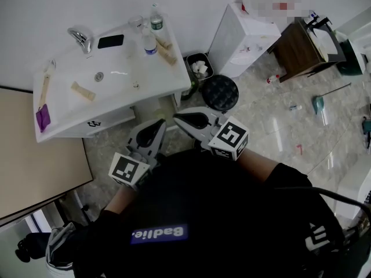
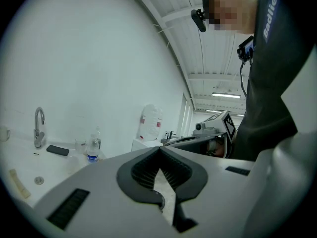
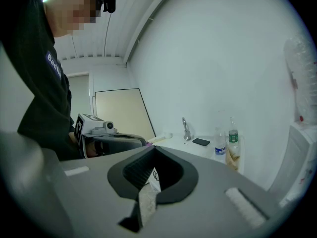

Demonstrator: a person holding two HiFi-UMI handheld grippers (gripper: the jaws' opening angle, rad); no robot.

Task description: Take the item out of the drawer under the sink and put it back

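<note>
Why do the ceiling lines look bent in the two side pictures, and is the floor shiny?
Left and right gripper views: a wide-angle lens bows the ceiling lines and blackens the corners. Head view: yes, light streaks glare off the glossy floor.

Holds left gripper (image 1: 160,123) and right gripper (image 1: 176,117) side by side before the chest, nearly level, both closed and empty.
</note>
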